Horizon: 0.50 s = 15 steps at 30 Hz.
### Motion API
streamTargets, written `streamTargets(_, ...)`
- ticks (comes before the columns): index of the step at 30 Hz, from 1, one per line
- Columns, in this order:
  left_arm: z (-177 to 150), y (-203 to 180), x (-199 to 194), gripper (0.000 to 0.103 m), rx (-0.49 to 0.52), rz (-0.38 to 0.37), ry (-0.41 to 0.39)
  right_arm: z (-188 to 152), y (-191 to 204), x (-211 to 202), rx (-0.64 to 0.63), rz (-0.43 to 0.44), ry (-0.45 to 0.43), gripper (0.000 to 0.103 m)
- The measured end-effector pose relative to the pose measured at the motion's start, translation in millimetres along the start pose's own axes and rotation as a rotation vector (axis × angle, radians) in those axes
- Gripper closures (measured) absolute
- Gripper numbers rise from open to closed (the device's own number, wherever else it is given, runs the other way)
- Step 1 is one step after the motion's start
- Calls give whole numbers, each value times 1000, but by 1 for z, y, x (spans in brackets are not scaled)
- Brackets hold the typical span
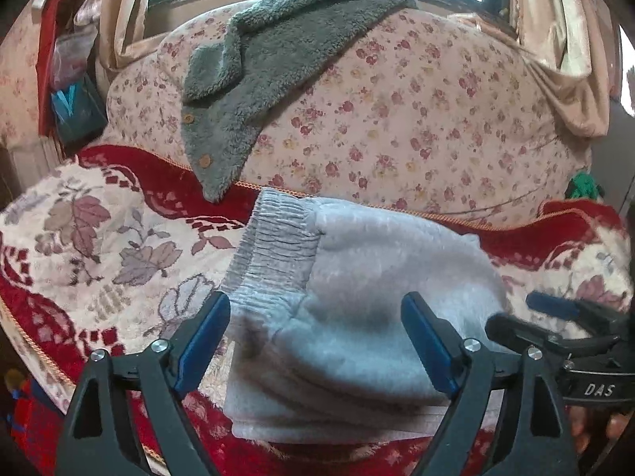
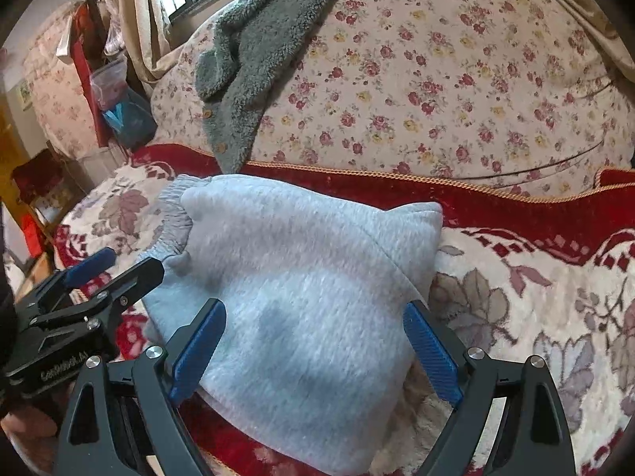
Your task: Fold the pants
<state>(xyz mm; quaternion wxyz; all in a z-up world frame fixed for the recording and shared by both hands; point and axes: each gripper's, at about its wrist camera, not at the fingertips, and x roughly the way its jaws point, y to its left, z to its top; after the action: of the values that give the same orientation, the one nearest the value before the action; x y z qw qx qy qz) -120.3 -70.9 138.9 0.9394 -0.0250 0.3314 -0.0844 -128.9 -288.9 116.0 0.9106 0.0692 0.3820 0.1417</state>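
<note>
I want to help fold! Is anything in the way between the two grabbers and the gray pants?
Nothing visible is. The gray pants lie folded on the red flowered blanket, right in front of the open left gripper and open right gripper. The fuzzy gray jacket lies farther back on the flowered quilt.

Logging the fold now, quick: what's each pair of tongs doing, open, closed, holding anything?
Left tongs: open, holding nothing, poised over the folded grey pants.
Right tongs: open, holding nothing, over the same pants.
</note>
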Motion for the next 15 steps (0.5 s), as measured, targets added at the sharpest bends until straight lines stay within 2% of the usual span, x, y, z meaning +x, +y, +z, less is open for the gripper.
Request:
streamTargets(1, 1, 8, 0, 4, -18, -28, 5, -1, -4, 0, 13, 10, 8, 8)
streamTargets(5, 3, 35, 5, 1, -87, -104, 31, -7, -30, 3, 109, 74, 24, 1)
streamTargets(9, 5, 65, 26, 0, -175, -170, 90, -13, -57, 15, 221, 118, 79, 0)
streamTargets(15, -2, 94, 62, 0, -289, -231, 181, -25, -81, 45, 341, 242, 157, 0)
